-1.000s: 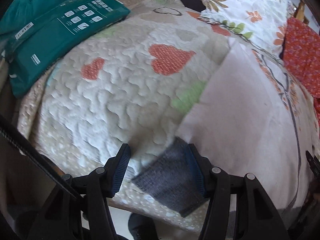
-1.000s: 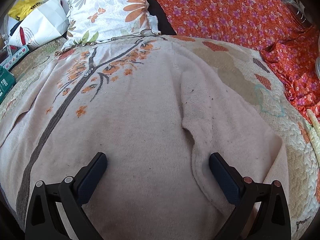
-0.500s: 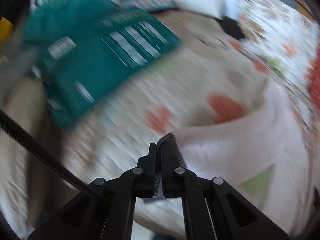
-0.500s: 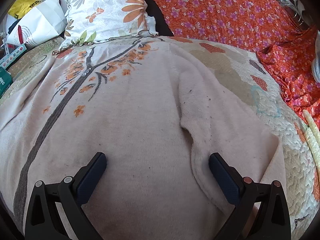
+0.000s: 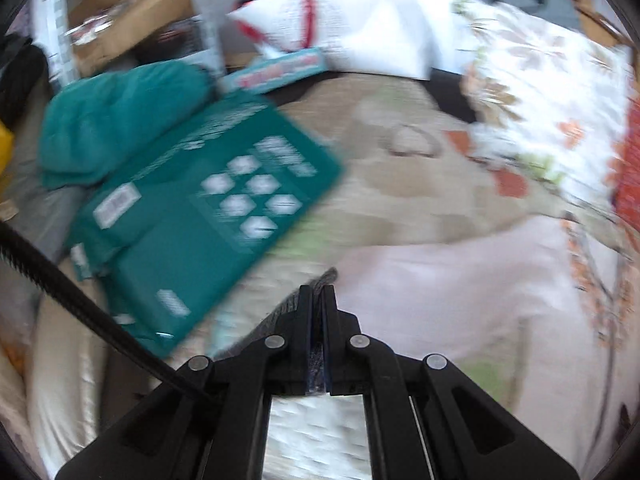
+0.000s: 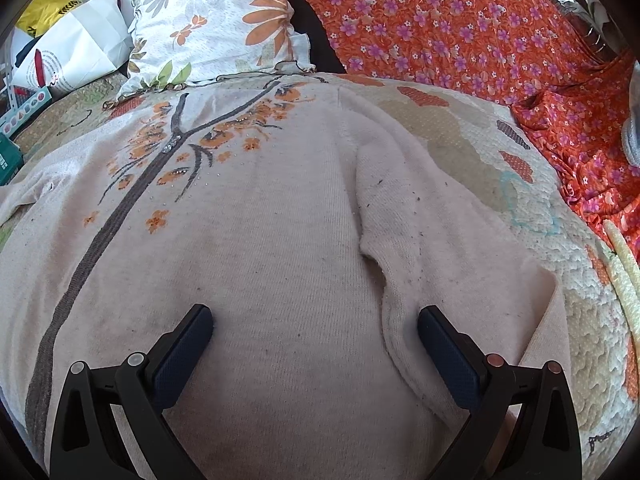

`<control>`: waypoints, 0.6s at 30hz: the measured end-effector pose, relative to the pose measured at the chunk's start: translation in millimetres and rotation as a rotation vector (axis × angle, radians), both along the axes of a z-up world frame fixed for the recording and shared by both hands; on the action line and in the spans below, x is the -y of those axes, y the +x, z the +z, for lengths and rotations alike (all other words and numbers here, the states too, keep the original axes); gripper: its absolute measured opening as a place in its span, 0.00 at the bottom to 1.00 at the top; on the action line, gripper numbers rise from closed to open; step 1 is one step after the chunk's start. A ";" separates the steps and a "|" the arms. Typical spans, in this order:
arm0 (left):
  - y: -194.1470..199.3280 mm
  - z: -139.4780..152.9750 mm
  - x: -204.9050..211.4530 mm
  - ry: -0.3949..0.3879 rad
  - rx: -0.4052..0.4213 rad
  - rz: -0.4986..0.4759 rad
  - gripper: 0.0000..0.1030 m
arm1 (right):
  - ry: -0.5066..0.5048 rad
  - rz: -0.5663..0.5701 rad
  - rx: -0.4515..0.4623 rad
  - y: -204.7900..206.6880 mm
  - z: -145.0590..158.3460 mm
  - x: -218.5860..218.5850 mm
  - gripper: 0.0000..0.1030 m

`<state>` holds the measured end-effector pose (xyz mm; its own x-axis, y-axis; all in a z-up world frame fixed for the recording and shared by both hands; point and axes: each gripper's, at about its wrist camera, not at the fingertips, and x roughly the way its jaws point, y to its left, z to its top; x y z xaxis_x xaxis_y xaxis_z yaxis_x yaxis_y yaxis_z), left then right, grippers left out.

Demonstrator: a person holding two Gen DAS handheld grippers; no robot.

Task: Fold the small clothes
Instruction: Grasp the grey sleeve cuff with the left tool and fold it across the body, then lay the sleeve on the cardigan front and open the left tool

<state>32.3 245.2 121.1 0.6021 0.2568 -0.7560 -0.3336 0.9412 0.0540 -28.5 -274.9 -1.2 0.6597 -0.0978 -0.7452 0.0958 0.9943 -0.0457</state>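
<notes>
A pale pink knit sweater [image 6: 280,248] with an orange-and-grey tree print lies spread on the quilted bed; its sleeve [image 6: 420,240] lies folded alongside the body. My right gripper [image 6: 315,322] is open just above the sweater's body, holding nothing. In the left wrist view my left gripper [image 5: 317,294] is shut on the sweater's grey ribbed cuff [image 5: 324,278] and holds that sleeve [image 5: 440,280] lifted off the quilt. The left view is motion-blurred.
A green flat package [image 5: 208,224] and a teal cloth [image 5: 116,120] lie at the bed's left. A floral pillow [image 6: 216,24], a white paper bag [image 6: 72,52] and an orange floral sheet [image 6: 460,32] lie behind the sweater. The heart-print quilt [image 6: 532,208] shows at the right.
My left gripper closed on the grey cuff, then lifted it and carried it up and towards the sweater body. My right gripper stayed open and drifted slightly.
</notes>
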 end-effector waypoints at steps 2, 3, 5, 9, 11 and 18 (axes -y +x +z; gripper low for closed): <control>4.7 0.9 30.4 -0.037 0.001 -0.065 0.03 | 0.002 0.000 0.003 0.0 0.2 0.3 1.00; 6.2 0.0 46.4 -0.074 -0.005 -0.104 0.03 | 0.003 0.001 0.005 -0.2 0.3 0.7 1.00; 9.5 -1.8 74.7 -0.124 -0.019 -0.165 0.03 | 0.003 0.001 0.006 -0.7 0.3 0.8 1.00; 17.9 -7.1 163.7 -0.221 -0.042 -0.331 0.03 | 0.012 0.002 0.015 -2.1 0.1 2.0 1.00; 19.9 -9.8 202.7 -0.263 -0.047 -0.409 0.03 | 0.018 0.003 0.016 -2.4 0.0 2.5 1.00; -2.4 -19.5 309.7 -0.326 -0.045 -0.644 0.33 | 0.026 0.005 0.016 -3.8 -0.6 2.7 1.00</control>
<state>29.9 -64.5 101.5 0.5245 -0.3814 -0.7612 0.2887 0.9208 -0.2624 -32.3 -277.7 -1.8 0.6717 -0.0753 -0.7370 0.0918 0.9956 -0.0180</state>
